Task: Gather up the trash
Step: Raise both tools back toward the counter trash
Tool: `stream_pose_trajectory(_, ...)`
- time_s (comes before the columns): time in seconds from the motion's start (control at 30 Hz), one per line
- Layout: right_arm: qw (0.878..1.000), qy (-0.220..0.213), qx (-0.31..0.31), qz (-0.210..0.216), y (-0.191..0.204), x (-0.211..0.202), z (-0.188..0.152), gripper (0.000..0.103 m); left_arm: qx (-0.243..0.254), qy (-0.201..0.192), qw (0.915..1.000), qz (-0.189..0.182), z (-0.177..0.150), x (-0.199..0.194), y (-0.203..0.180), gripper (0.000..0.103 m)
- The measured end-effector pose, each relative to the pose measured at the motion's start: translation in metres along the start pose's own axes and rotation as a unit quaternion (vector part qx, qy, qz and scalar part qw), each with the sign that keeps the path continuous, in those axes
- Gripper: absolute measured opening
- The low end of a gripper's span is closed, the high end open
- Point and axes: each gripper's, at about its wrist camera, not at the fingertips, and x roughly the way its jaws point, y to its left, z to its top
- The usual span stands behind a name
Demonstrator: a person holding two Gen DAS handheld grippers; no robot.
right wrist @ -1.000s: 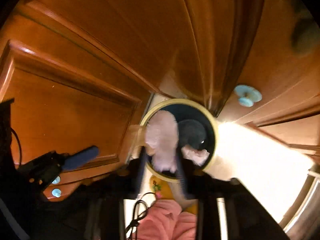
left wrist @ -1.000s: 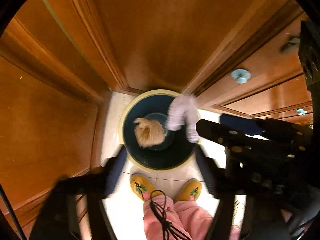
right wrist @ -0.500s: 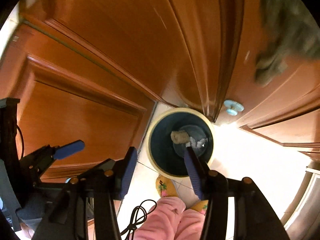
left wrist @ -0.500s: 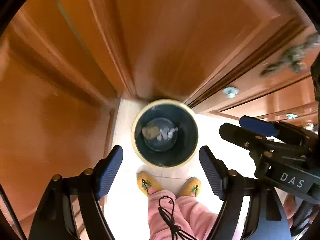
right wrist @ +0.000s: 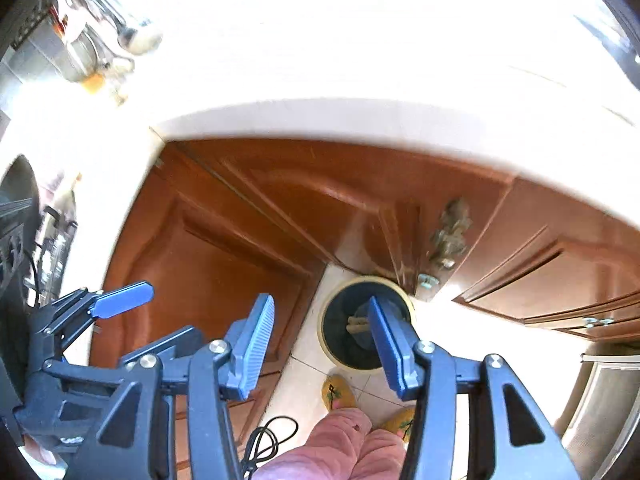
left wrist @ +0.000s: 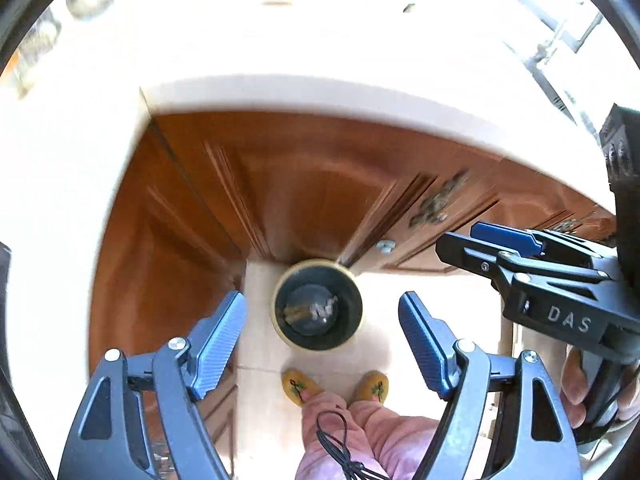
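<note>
A dark trash bin [left wrist: 352, 320] with a cream rim stands on the pale floor, at the inner corner of the cabinets. At its bottom lie a brown lump [left wrist: 295, 311] and crumpled white paper [left wrist: 326, 306]. My left gripper [left wrist: 322, 300] hangs high above the bin, open, with nothing between its blue pads. My right gripper [right wrist: 320, 304] is open and empty too, and its right finger [right wrist: 390, 344] covers part of the bin [right wrist: 340, 340]. A brown scrap [right wrist: 357, 322] shows inside. Each gripper appears at the edge of the other's view.
Brown wooden cabinet doors [left wrist: 280, 200] wrap the corner under a white countertop [left wrist: 320, 92]. A person's pink trouser legs [left wrist: 360, 436] and yellow slippers [left wrist: 298, 386] stand just in front of the bin, with a black cable [left wrist: 336, 440] hanging. Utensils [right wrist: 100, 40] stand on the counter's far left.
Both grippers have risen well above the bin. The white paper and the brown lump, at the bin's mouth a second ago, now lie at its bottom. The countertop has come into view.
</note>
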Motion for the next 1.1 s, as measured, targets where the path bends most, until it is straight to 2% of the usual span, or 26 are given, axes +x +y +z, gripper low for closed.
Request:
stream_pose_trajectory(0.07,1.000,-0.017,-0.004,-0.008,0.004,-0.022,0.008,0.050,0.011,-0.018,0.9998,0.005,0.010,-0.027,-0.004,0.077)
stream_pose_trajectory(0.27,0.996,-0.081,0.000,-0.035,0.020,-0.097,0.044,0.050,0.023,-0.103,0.9944,0.006,0.051,-0.103,-0.005,0.079)
stream_pose_trajectory(0.33,0.994,-0.106,0.003,-0.037,0.019,-0.114,0.055,0.050,0.030,-0.132,0.9907,0.008,0.067,-0.129,-0.008,0.084)
stream_pose_trajectory(0.4,0.990,-0.135,0.005,-0.043,0.020,-0.132,0.063,0.050,0.038,-0.161,0.9862,0.007,0.083,-0.153,-0.012,0.085)
stream_pose_trajectory(0.53,0.981,-0.184,0.014,-0.057,0.027,-0.166,0.078,0.050,0.068,-0.210,0.9754,0.000,0.109,-0.176,-0.018,0.088)
stream_pose_trajectory(0.67,0.974,-0.214,0.027,-0.076,0.030,-0.179,0.088,0.050,0.087,-0.233,0.9686,-0.007,0.128,-0.184,-0.028,0.089)
stream_pose_trajectory(0.77,0.970,-0.225,0.032,-0.085,0.025,-0.188,0.094,0.050,0.095,-0.236,0.9671,-0.012,0.145,-0.176,-0.037,0.090)
stream_pose_trajectory(0.97,0.974,-0.205,0.037,-0.090,0.002,-0.178,0.118,0.050,0.061,-0.201,0.9774,-0.023,0.186,-0.128,-0.045,0.091)
stream_pose_trajectory(1.1,0.979,-0.183,0.049,-0.068,-0.026,-0.154,0.148,0.050,0.027,-0.176,0.9838,-0.017,0.217,-0.089,-0.049,0.091)
